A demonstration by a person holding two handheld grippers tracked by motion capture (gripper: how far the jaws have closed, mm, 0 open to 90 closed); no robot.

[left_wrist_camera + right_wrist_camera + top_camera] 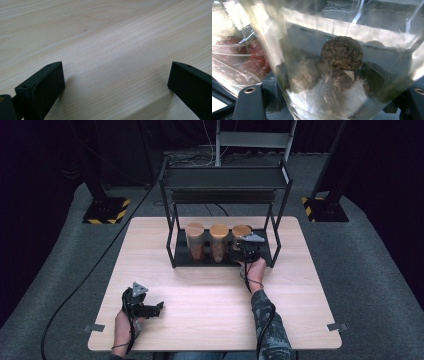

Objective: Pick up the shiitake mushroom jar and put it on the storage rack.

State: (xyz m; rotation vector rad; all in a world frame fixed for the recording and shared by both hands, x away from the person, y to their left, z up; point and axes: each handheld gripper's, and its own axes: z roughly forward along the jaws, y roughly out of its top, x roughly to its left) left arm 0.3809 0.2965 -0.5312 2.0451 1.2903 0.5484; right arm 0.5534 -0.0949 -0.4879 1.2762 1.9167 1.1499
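The right gripper (243, 251) squeezed the right-hand jar (342, 75) — it stood on the rack (175, 251), beside two other jars (207, 242). The left gripper (116, 82) sat open over the bare surface (210, 305).

Clear jar (342, 75), wooden lid, upright on rack's lower shelf.

The high view looks down on the whole table (210, 305); both gripper views sit close, the left one sharing its wood.
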